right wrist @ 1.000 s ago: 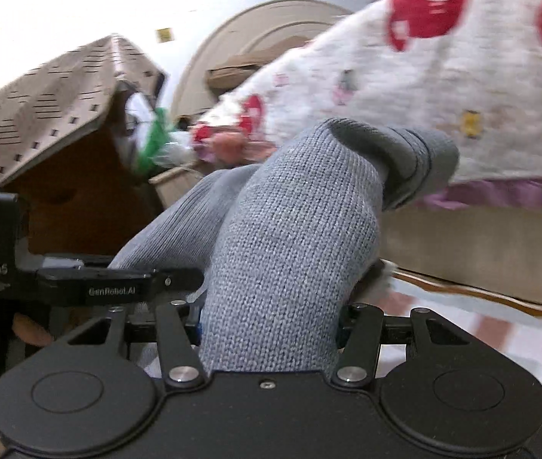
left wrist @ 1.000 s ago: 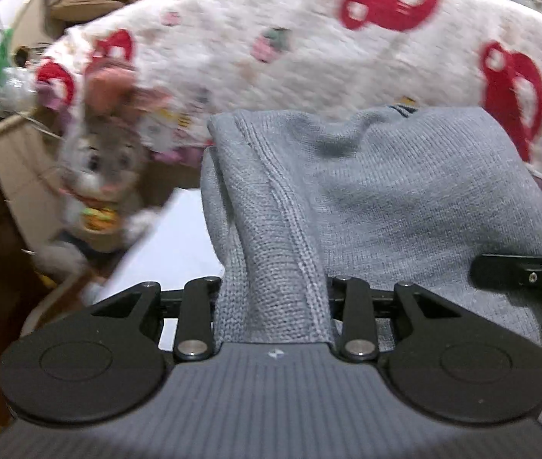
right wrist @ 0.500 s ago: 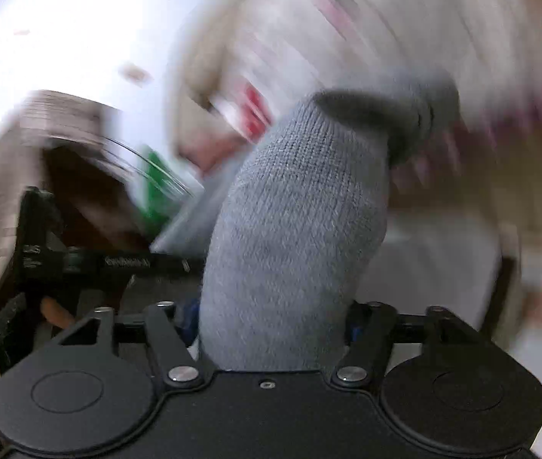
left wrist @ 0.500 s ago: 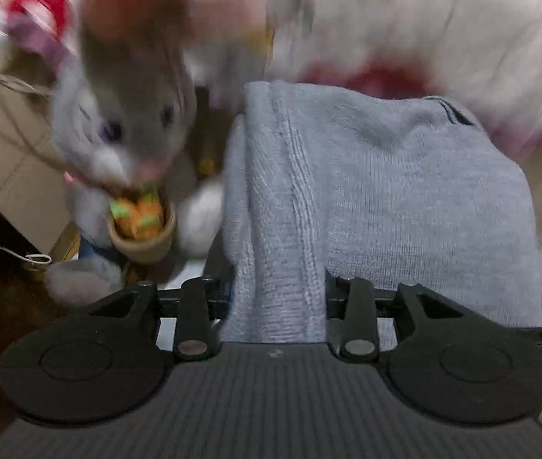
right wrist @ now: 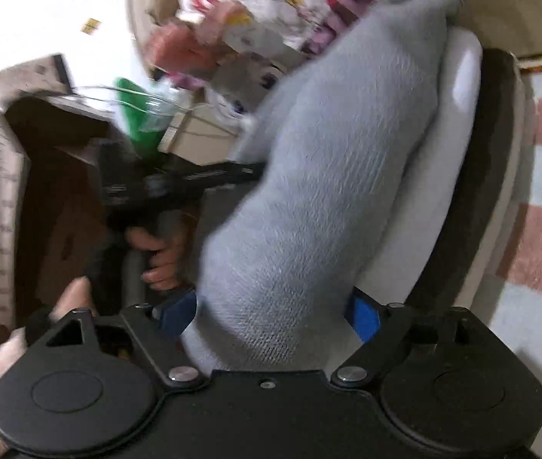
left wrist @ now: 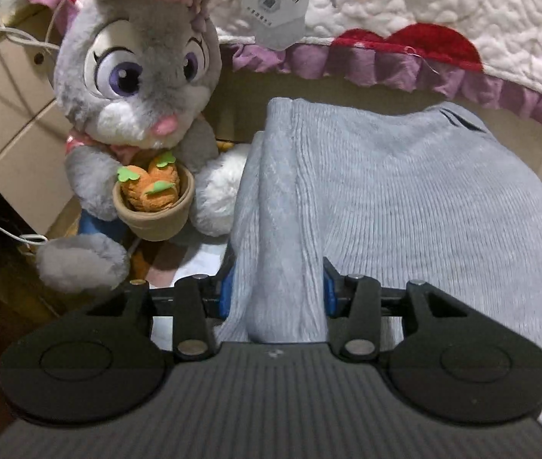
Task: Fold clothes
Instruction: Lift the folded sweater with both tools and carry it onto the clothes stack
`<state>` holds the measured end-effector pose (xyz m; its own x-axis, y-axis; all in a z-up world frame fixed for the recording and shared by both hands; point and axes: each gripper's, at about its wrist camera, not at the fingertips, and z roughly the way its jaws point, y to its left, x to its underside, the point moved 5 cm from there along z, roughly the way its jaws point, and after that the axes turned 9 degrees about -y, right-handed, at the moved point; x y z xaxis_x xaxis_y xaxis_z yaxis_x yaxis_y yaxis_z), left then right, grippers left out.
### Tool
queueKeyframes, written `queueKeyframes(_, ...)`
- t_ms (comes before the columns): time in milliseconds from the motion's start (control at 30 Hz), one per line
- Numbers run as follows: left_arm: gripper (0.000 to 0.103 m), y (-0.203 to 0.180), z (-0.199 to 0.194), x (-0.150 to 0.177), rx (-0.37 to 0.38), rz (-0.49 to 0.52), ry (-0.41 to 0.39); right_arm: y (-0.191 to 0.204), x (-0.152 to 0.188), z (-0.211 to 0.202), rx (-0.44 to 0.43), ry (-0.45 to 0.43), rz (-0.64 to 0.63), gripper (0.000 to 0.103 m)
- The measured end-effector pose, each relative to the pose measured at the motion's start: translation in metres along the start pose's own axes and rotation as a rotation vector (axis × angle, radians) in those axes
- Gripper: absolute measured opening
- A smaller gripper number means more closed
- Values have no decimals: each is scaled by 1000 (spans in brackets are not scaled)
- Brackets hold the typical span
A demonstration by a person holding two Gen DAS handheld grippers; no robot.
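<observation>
a grey knitted sweater [left wrist: 404, 199] fills centre frame, beside a grey plush rabbit [left wrist: 137, 88] upper left. the left gripper [left wrist: 274, 290], just opening, has a fold between its jaws; the right gripper [right wrist: 271, 313], just widening, stands wide around the knit.

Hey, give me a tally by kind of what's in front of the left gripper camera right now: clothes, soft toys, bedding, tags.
Grey sweater: 1
Rabbit soft toy: 1
Quilt: 1
Paper tag: 1
Total: 4
</observation>
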<state>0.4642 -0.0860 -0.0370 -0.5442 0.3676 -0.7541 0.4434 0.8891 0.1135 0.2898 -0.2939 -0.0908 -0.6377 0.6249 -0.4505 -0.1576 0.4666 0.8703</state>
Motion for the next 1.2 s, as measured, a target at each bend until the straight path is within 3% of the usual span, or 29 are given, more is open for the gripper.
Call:
queueKeyframes(67,42,1,-3,4,-17,33,15,2,7,11,24,-41,0,94)
queueKeyframes(133,40,-2,-5,5,-58,95,45,13,10,30,78,16,-171,90)
queueKeyframes(167,34,-2,-4,4,-74,124,57,22,10,36,133,55,-237,66)
queueKeyframes(200,30,-2,-4,3,-76,136,78,33,9,40,196,95,-293,56)
queueKeyframes(267,29,3,-4,1,-65,68,108,51,0,33,220,130,-195,53)
queueKeyframes(300,29,5,-3,0,-72,39,111,62,-5,26,158,113,-130,51)
queueKeyframes(333,29,4,-1,1,-89,41,105,68,-9,21,111,101,-87,51)
queueKeyframes(433,29,-7,8,5,-169,126,91,55,-1,28,133,142,10,51)
queueKeyframes(467,29,-9,10,6,-184,119,96,46,7,32,160,156,19,51)
queueKeyframes(567,30,-9,13,4,-207,76,115,32,25,28,130,134,39,51)
queueKeyframes(633,30,-4,10,0,-208,38,119,37,33,27,131,107,-30,51)
queueKeyframes(733,35,-3,-21,-2,-257,-12,-3,40,32,25,97,84,-63,51)
queueKeyframes(800,58,-4,-54,5,-302,-80,-130,46,31,26,125,91,-174,52)
queueKeyframes(867,59,-5,-84,14,-328,-148,-241,49,36,29,189,65,-303,53)
queueKeyframes(933,59,-11,-98,38,-290,-199,-278,47,40,31,196,30,-285,54)
queueKeyframes(1000,57,-15,-93,63,-279,-208,-254,43,40,31,187,3,-235,55)
queueKeyframes(1067,53,-9,-71,84,-309,-196,-169,40,35,30,136,-3,-110,55)
queueKeyframes(1167,53,11,-44,105,-366,-206,-110,21,34,17,59,27,36,55)
queueKeyframes(1200,56,16,-40,106,-384,-206,-107,15,34,18,50,55,43,60)
